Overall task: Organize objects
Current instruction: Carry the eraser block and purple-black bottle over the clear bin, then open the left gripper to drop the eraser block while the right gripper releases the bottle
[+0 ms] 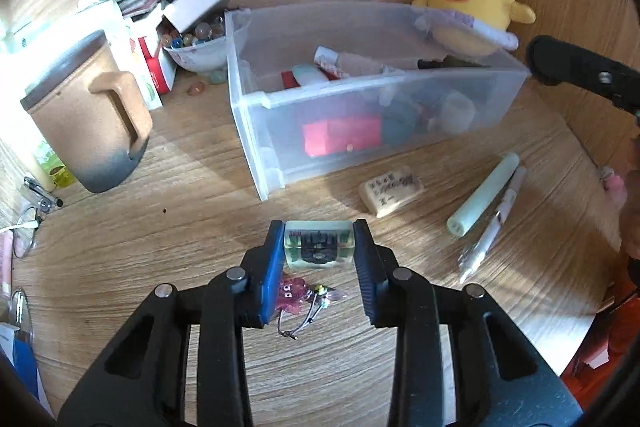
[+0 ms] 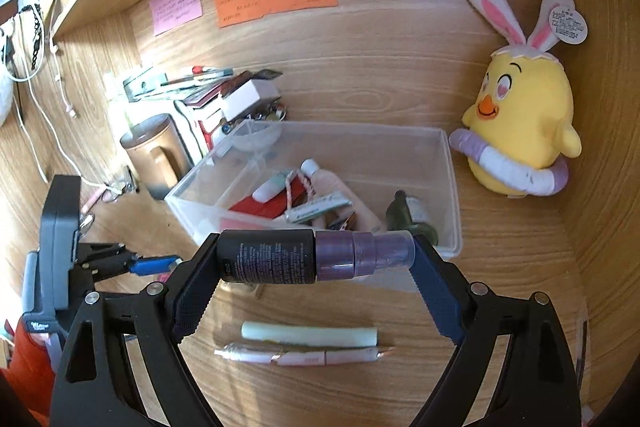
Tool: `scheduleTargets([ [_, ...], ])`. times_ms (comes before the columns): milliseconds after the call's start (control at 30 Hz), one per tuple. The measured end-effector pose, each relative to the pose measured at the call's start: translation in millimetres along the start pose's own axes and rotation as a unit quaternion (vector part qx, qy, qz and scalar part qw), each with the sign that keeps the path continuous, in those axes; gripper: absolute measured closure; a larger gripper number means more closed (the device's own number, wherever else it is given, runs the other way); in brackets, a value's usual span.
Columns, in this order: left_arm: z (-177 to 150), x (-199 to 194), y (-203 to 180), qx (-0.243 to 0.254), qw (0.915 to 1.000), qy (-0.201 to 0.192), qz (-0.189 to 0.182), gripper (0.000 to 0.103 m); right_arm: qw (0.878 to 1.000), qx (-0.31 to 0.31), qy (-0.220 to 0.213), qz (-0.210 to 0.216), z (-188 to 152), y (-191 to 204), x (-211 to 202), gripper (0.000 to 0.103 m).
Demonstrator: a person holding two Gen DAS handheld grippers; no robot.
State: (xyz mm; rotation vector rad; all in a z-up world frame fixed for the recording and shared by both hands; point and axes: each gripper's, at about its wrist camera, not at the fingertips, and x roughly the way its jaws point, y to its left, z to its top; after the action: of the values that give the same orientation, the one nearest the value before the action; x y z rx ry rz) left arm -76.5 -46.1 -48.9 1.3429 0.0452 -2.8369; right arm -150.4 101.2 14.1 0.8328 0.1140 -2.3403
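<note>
My left tongs clamp clear block by flat sides: rigid, slick. Right tongs pinch bottle end-to-end, light, likely to pivot

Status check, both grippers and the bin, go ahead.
Left gripper shut on clear block. Right gripper shut on purple-capped bottle. Clear bin open ahead, path unobstructed.

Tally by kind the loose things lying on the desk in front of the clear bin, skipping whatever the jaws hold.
Pale green tube: 1
White and pink pen: 1
Cream eraser with writing: 1
Pink charm on cord: 1
Total: 4
</note>
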Motion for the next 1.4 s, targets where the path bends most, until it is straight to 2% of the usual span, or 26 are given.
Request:
scheduleTargets([
  [300, 23, -39, -5, 0.004, 0.9982, -0.060, -0.005, 0.070, 1.000, -0.001, -0.006, -0.008, 25, -14, 11, 0.014],
  [567, 55, -48, -8, 0.001, 0.9956, -0.093, -0.007, 0.070, 1.000, -0.018, -0.004, -0.019, 47, -9, 27, 0.014],
  [933, 81, -13, 3, -0.023, 0.9970, -0.074, -0.002, 0.070, 0.998, -0.019, 0.049, -0.024, 40, -4, 76, 0.014],
  [1400, 86, 20, 4, -0.035, 0.9983, -0.046, -0.006, 0.070, 0.996, -0.003, 0.087, -0.029, 32, -14, 100, 0.014],
])
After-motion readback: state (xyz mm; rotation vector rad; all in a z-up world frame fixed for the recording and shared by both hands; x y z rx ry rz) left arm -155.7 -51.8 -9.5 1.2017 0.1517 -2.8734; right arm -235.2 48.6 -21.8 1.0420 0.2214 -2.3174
